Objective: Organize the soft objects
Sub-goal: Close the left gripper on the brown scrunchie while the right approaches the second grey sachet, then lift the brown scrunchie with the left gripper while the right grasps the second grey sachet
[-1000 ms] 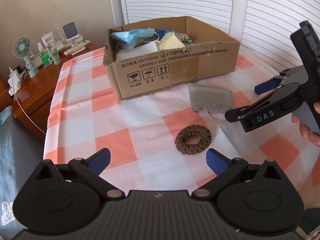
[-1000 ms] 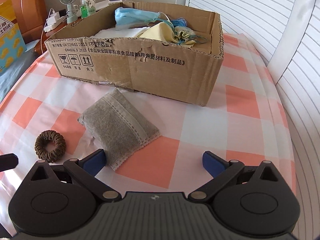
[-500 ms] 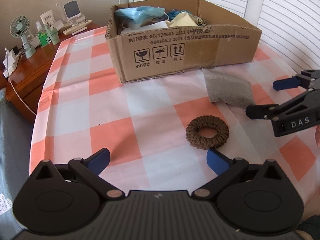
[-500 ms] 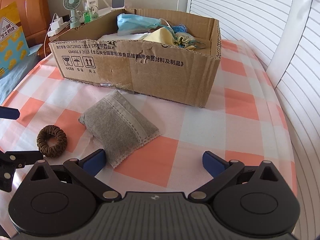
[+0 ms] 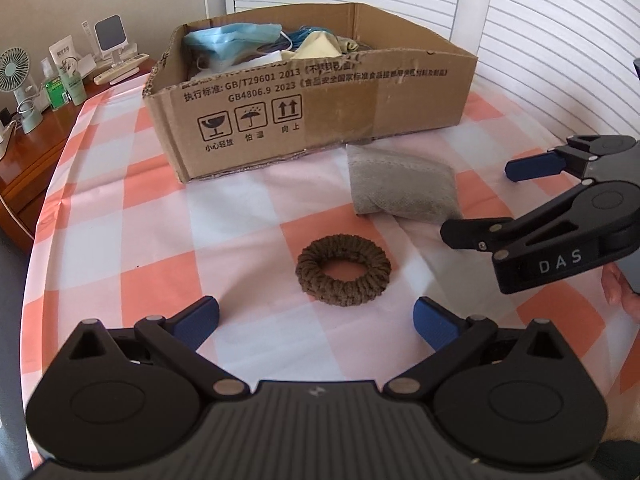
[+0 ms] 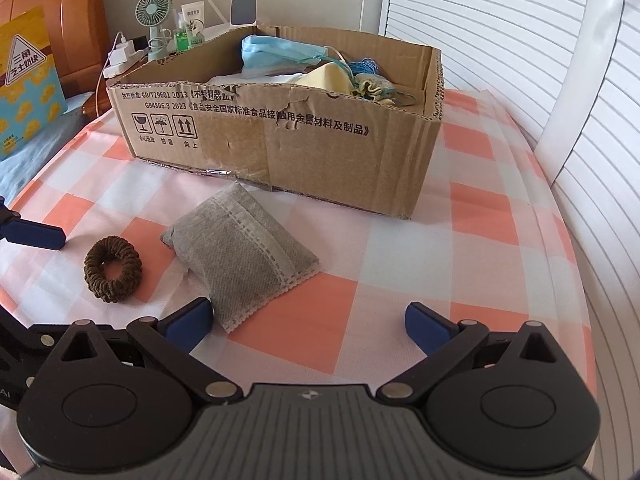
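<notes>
Task partly done, by the look of it. The box [image 5: 312,120] already holds several soft things: blue mask [image 5: 232,40], yellow cloth [image 5: 316,46], blue cord [image 6: 362,68], something white underneath. Two items are left out on the checked cloth [image 5: 120,200] over the worktop: a brown scrunchie [image 5: 343,270] and a grey pouch [image 6: 244,258]. The pouch lies just in front of the box's near wall, close to it; whether it touches, can't tell. The scrunchie sits near the pouch, apart from it, further from the box.

Left gripper [image 5: 316,318] hangs low w/ jaws spread wide, nothing in them, scrunchie just ahead and roughly centred betw. the tips. Right gripper [image 6: 308,320] also has jaws released and empty; pouch's near corner lies just beside its left tip, the rest ahead and to the left.

Likely next: each gripper takes its own item and drops it in the box, and that'd finish the job as far as visible. Both are limp, so a pinch across the bulk should do.
</notes>
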The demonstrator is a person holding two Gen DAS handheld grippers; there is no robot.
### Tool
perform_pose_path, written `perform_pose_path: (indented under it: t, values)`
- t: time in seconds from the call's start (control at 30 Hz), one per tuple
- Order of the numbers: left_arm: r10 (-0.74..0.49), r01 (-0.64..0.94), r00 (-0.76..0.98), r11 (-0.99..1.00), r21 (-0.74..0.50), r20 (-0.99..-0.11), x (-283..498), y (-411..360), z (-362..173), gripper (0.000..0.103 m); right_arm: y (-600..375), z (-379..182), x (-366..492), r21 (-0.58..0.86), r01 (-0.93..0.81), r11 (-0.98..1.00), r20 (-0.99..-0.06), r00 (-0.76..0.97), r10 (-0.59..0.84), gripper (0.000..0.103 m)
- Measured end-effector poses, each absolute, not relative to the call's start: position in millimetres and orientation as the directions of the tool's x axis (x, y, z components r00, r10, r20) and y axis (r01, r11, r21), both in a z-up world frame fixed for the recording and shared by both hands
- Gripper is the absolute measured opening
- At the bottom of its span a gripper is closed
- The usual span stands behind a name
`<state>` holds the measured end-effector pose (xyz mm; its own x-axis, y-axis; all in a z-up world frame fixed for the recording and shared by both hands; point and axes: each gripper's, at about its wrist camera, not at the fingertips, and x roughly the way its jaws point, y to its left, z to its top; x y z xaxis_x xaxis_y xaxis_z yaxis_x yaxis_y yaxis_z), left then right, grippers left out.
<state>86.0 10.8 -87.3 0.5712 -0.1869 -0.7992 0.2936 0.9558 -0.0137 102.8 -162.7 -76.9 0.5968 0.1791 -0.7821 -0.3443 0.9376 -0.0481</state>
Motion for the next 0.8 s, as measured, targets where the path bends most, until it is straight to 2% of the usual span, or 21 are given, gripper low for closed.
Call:
perform_pose_path:
  t: [0.2,0.3,0.37,0.43,0.67,0.73,0.8]
  values:
    - [-0.182,0.279,0.585,0.960,-0.015,-0.790,85.6,7.1,-87.5,0.101,-165.2,-77.7,99.7,-0.047,-0.361,0.932,-0.774,0.603,0.194,0.103]
    - [-0.197,0.290,0.609,0.957,-0.015,-0.768,80.5,5.7,-84.1,0.084,-165.6,-77.8,98.7,-0.047,-0.366,0.930,-0.771,0.605,0.199,0.103]
    - [-0.206,0.298,0.617,0.954,-0.016,-0.759,78.7,3.6,-81.7,0.068,-166.3,-77.7,98.1,-0.047,-0.371,0.928,-0.770,0.605,0.203,0.103]
    - [-0.209,0.300,0.626,0.954,-0.015,-0.752,78.1,1.4,-80.8,0.059,-166.7,-77.8,97.2,-0.047,-0.375,0.926,-0.768,0.607,0.206,0.103]
    - [-0.221,0.303,0.641,0.953,-0.022,-0.735,81.6,-1.0,-80.7,0.043,-167.4,-78.0,95.1,-0.050,-0.386,0.921,-0.763,0.610,0.214,0.103]
    - [-0.214,0.295,0.643,0.955,-0.020,-0.735,81.7,1.9,-80.0,0.035,-167.3,-76.9,94.9,-0.051,-0.396,0.917,-0.768,0.602,0.217,0.103]
    - [-0.211,0.283,0.641,0.959,-0.029,-0.738,82.6,7.4,-79.8,0.035,-166.3,-76.0,95.0,-0.054,-0.409,0.911,-0.774,0.594,0.221,0.103]
